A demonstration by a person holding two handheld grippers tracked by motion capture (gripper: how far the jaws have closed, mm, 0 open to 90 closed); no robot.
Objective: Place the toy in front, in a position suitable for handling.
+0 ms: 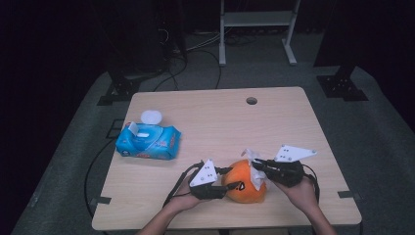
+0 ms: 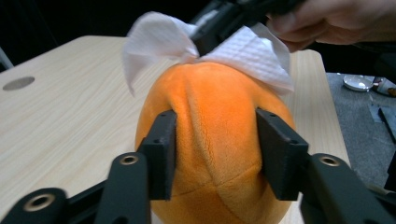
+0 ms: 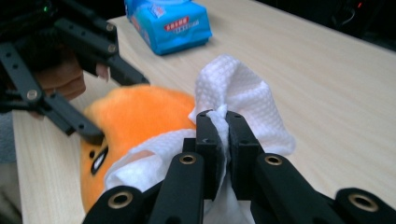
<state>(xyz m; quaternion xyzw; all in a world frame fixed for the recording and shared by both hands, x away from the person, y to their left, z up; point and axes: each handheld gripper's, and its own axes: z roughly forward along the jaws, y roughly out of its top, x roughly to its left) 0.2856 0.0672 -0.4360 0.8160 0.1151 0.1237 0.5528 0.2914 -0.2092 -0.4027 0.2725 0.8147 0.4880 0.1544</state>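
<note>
Slippage worries me: my left claw point(image 2: 212, 154) barely pinches the orange plush point(image 2: 210, 140) at lower centre. My right claw point(image 3: 218, 135), clamped on the wipe point(image 3: 243, 93), could shove it loose.

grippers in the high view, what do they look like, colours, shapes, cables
Both the left gripper and the right gripper are black, each topped with a pale three-cornered plate marked with small dark dots. Thin black cables trail from them. In the gripper views the jaws are flat black blocks on linked bars with brass-coloured pivots. Forearms look bare.

Plush toy point(image 1: 243, 187) sits on surface point(image 1: 274, 127) near front edge, between left tool point(image 1: 222, 182) and right tool point(image 1: 258, 166); wipe point(image 1: 255, 172) lies on toy; wipes pack point(image 1: 148, 141) well apart, rear-left.
</note>
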